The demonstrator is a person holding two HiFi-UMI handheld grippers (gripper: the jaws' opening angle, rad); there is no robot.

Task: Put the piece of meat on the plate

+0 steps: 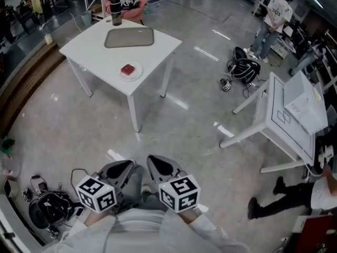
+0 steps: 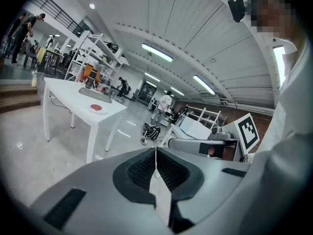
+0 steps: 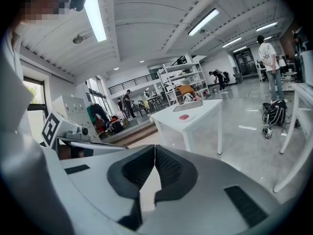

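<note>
Meat, a flat red piece [image 1: 128, 69], already lies on the small round white plate [image 1: 138, 74] far ahead of my left gripper [image 2: 155, 151] and right gripper [image 3: 155, 148], both pressed together empty, so I judge placing done, needing only a closer check.

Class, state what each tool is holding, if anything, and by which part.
Nothing is held. The left tool and right tool are both shut and empty; the meat lies on the plate, far off.
</note>
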